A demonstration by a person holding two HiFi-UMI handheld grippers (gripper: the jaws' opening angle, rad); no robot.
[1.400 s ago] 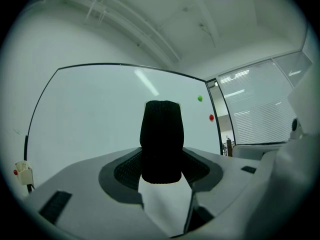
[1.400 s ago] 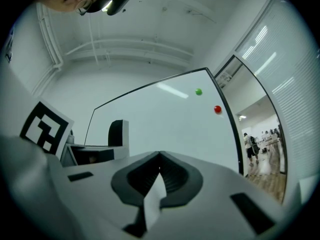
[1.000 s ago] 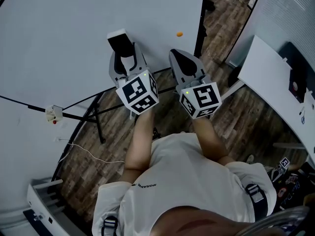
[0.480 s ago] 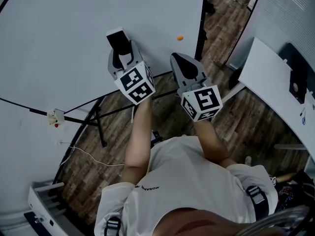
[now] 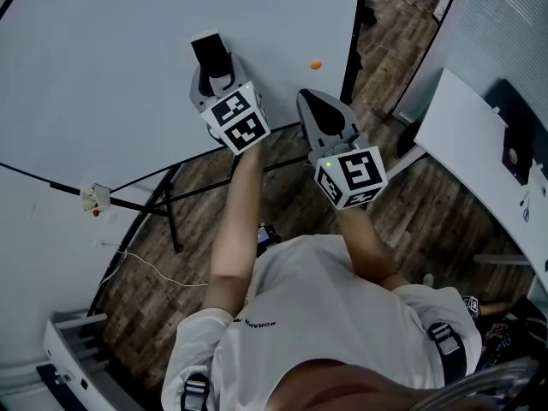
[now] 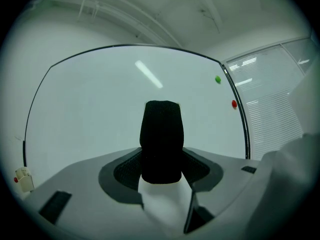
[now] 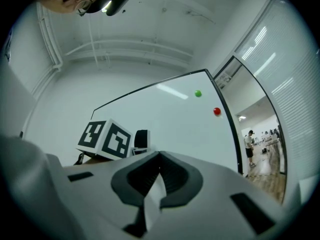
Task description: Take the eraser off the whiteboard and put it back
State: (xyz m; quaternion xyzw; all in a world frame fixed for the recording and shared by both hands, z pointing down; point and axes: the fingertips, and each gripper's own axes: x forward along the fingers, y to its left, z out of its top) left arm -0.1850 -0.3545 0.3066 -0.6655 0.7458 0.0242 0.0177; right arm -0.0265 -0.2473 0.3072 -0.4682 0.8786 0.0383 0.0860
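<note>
Left gripper (image 5: 216, 88) held out level toward the whiteboard (image 5: 103, 75), jaws spread fairly wide and clamped on the eraser (image 6: 161, 134); eraser stood upright between the pads, black felt part sticking out past the fingertips, white body lower down in the grip; in the head view the eraser's far end lay over the white board surface, near the board's right side; whether it touched the board could not be told; right gripper (image 7: 159, 159) hung just beside the left one, tilted a little upward, jaws drawn together with nothing between them; from the right gripper view the left gripper's marker cube (image 7: 106, 139) showed at left with the eraser just beyond it; green magnet (image 7: 198, 93) and red magnet (image 7: 216, 111) sat high on the board near its right edge, well apart from the eraser; small white clip (image 5: 92, 198) with a red dot sat at the board's lower edge, far left; wooden floor (image 5: 171, 247) below; white table (image 5: 479, 144) off to the right.
</note>
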